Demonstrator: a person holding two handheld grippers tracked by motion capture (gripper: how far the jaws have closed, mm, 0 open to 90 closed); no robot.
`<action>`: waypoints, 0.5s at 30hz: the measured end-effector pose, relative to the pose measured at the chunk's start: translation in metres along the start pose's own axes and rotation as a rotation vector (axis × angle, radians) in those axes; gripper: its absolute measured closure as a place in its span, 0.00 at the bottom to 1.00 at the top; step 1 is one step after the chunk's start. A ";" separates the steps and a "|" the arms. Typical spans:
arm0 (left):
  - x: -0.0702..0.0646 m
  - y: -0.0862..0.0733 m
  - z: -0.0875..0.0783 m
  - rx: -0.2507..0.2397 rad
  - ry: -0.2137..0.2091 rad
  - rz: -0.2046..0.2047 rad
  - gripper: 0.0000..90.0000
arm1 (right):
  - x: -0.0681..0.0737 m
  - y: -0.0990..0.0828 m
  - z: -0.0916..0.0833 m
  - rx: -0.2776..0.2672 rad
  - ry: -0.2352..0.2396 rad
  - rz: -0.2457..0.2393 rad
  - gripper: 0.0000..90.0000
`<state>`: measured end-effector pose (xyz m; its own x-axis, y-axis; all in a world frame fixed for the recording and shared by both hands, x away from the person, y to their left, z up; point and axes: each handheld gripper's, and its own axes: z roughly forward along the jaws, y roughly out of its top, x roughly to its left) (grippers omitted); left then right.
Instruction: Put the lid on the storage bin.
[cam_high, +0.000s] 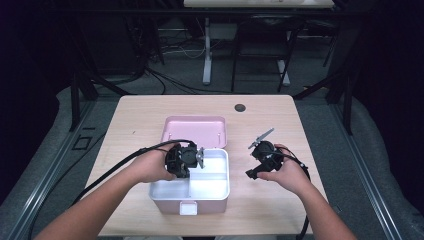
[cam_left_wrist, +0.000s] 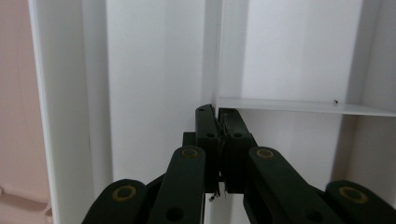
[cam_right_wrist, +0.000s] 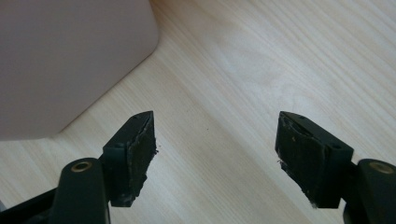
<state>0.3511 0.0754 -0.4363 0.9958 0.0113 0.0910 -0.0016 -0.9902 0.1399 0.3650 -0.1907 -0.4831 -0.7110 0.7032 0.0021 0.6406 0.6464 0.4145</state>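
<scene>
High view | pink box (cam_high: 195, 131) | left tongs (cam_high: 186, 161) inside | unlabelled

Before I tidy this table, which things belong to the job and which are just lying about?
In the job:
- pink lunch box with its white divider
- left gripper, shut on the divider
- pink lid

Lying about:
- right gripper, open over the table
- dark round spot
</scene>
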 end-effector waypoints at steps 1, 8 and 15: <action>0.000 0.000 0.000 0.001 0.001 0.002 0.98 | 0.000 0.002 0.000 0.000 -0.002 0.001 0.32; -0.001 0.001 0.003 0.012 0.006 -0.001 0.97 | -0.004 0.011 0.000 -0.030 -0.008 0.036 0.34; -0.001 0.001 0.004 0.014 0.005 -0.003 0.97 | -0.008 0.020 0.000 -0.049 -0.040 0.057 0.40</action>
<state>0.3503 0.0737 -0.4400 0.9953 0.0146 0.0960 0.0024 -0.9920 0.1261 0.3836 -0.1838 -0.4750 -0.6612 0.7501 -0.0094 0.6637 0.5908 0.4588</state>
